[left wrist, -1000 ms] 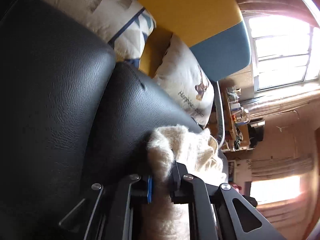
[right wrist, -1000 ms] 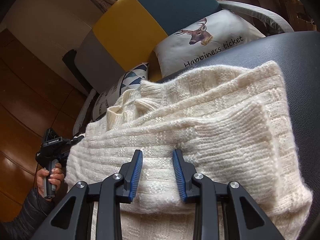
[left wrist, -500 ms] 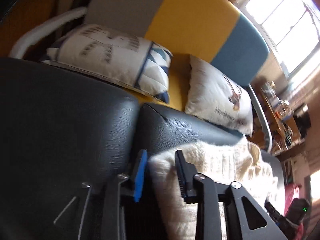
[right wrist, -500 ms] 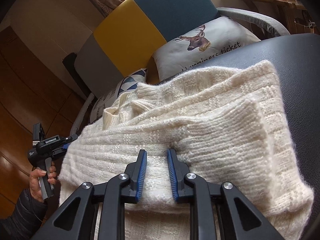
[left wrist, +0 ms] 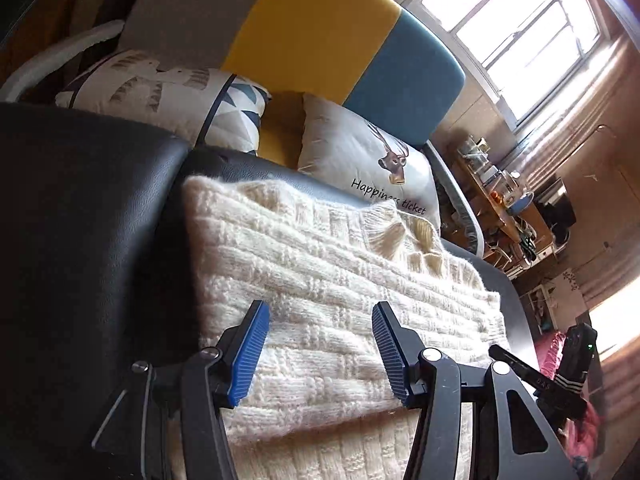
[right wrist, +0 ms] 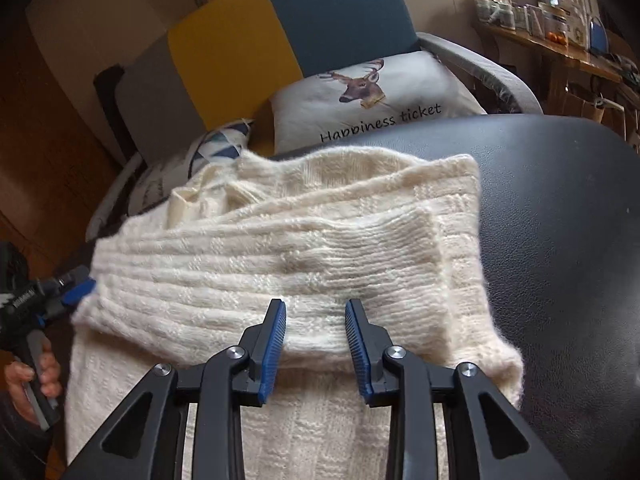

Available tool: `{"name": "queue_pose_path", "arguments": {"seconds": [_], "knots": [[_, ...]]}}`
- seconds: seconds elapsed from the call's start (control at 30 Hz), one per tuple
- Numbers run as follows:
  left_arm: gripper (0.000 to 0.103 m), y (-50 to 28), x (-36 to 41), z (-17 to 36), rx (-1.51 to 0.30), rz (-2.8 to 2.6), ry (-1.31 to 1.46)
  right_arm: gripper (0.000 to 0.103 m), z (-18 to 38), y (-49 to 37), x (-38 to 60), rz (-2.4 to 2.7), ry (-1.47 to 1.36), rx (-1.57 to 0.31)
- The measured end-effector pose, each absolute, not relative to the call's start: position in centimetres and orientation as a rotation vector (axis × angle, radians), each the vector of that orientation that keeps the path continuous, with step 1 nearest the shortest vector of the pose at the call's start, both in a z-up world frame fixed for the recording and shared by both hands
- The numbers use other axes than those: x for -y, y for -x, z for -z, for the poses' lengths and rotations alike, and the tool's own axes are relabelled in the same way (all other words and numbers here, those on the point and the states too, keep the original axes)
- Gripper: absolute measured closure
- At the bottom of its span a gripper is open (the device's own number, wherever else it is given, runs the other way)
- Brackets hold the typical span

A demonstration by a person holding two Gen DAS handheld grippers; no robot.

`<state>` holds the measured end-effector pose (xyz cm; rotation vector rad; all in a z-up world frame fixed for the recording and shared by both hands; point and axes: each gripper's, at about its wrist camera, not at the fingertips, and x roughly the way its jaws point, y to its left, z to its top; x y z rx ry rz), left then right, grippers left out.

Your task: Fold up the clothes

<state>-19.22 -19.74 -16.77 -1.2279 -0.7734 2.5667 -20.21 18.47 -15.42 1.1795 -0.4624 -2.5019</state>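
A cream knit sweater (left wrist: 320, 280) lies folded on a black leather seat (left wrist: 80, 220). It also shows in the right wrist view (right wrist: 304, 248), with one folded layer lying across the rest. My left gripper (left wrist: 320, 344) is open and empty, its blue pads just above the sweater's near fold. My right gripper (right wrist: 316, 340) is open and empty at the near edge of the folded layer. The left gripper (right wrist: 60, 296) shows at the sweater's left edge in the right wrist view, held by a hand.
Behind the seat stands a sofa (left wrist: 320, 40) with a grey, yellow and blue back, a deer cushion (right wrist: 372, 100) and a patterned cushion (left wrist: 160, 92). A cluttered wooden table (left wrist: 504, 208) stands at the right. The black seat (right wrist: 560, 220) extends right of the sweater.
My left gripper let go of the sweater's edge, opened wide and drew back over the fold. My right gripper narrowed on the fold, then opened again.
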Motion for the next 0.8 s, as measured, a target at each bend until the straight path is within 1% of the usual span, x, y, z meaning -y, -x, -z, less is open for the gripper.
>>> {"name": "queue_pose_path", "arguments": {"seconds": [0.1,0.3,0.4,0.43,0.47,0.5,0.53,0.57,0.63,0.7,0.77,0.8], "knots": [[0.048,18.8,20.0,17.3,0.790,-2.567,1.234,0.071,15.5,20.6,-20.2,2.536,-1.200,0.543],[0.048,18.4,19.9,17.9,0.756,-2.580,1.241,0.071,17.2,23.1,-22.5,2.527,-1.305,0.590],[0.047,18.4,19.9,17.9,0.755,-2.582,1.246,0.070,18.1,23.7,-22.7,2.457,-1.324,0.650],[0.047,18.4,19.9,18.0,0.758,-2.580,1.247,0.068,18.4,23.9,-22.8,2.434,-1.330,0.669],[0.047,18.4,19.8,17.9,0.756,-2.583,1.246,0.068,18.6,24.0,-22.8,2.406,-1.329,0.674],[0.046,18.4,19.8,17.9,0.755,-2.585,1.245,0.071,18.5,24.1,-22.4,2.372,-1.316,0.655],[0.046,18.4,19.7,17.8,0.751,-2.590,1.244,0.077,18.3,24.0,-21.9,2.357,-1.311,0.608],[0.046,18.3,19.6,17.8,0.728,-2.606,1.241,0.078,18.1,24.1,-21.1,2.366,-1.320,0.522],[0.046,18.1,19.3,17.6,0.686,-2.636,1.234,0.083,17.6,24.4,-19.7,2.372,-1.329,0.409],[0.046,17.7,19.4,17.6,0.708,-2.657,1.215,0.084,16.5,24.8,-18.9,2.427,-1.298,0.319],[0.046,17.0,19.8,17.4,0.743,-2.704,1.173,0.084,14.6,25.1,-18.8,2.504,-1.216,0.279],[0.046,16.7,20.0,17.3,0.749,-2.729,1.156,0.084,14.1,25.3,-18.7,2.561,-1.195,0.212]]}}
